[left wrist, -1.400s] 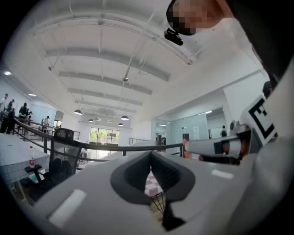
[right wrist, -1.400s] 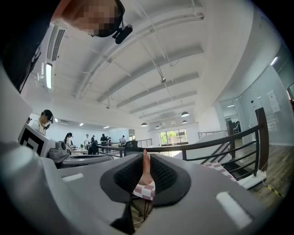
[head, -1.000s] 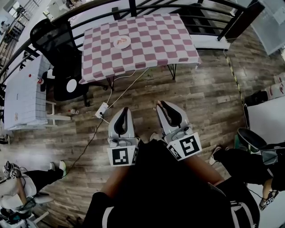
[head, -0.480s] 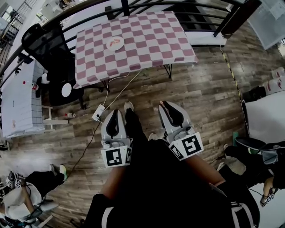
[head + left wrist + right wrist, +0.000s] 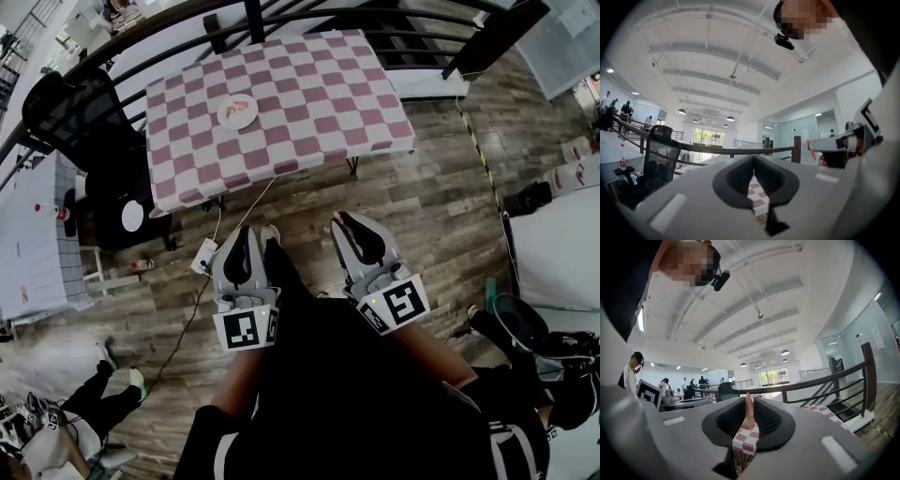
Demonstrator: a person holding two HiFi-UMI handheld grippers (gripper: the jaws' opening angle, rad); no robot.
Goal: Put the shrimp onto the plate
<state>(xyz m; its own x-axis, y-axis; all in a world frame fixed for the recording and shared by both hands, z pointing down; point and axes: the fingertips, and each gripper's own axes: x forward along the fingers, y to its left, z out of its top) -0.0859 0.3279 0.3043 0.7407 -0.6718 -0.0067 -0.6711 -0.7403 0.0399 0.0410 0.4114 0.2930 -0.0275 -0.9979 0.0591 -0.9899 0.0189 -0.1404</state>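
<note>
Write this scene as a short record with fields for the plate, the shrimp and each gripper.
plate: on the checkered table, ahead of the person; something orange lies on it
shrimp: clamped in the right gripper, not yet on the plate
right gripper: shut on the shrimp, above the wooden floor
left gripper: jaws together, nothing between them

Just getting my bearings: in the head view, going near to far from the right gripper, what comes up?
right gripper, shrimp at its tips, wooden floor, checkered table, black railing
</note>
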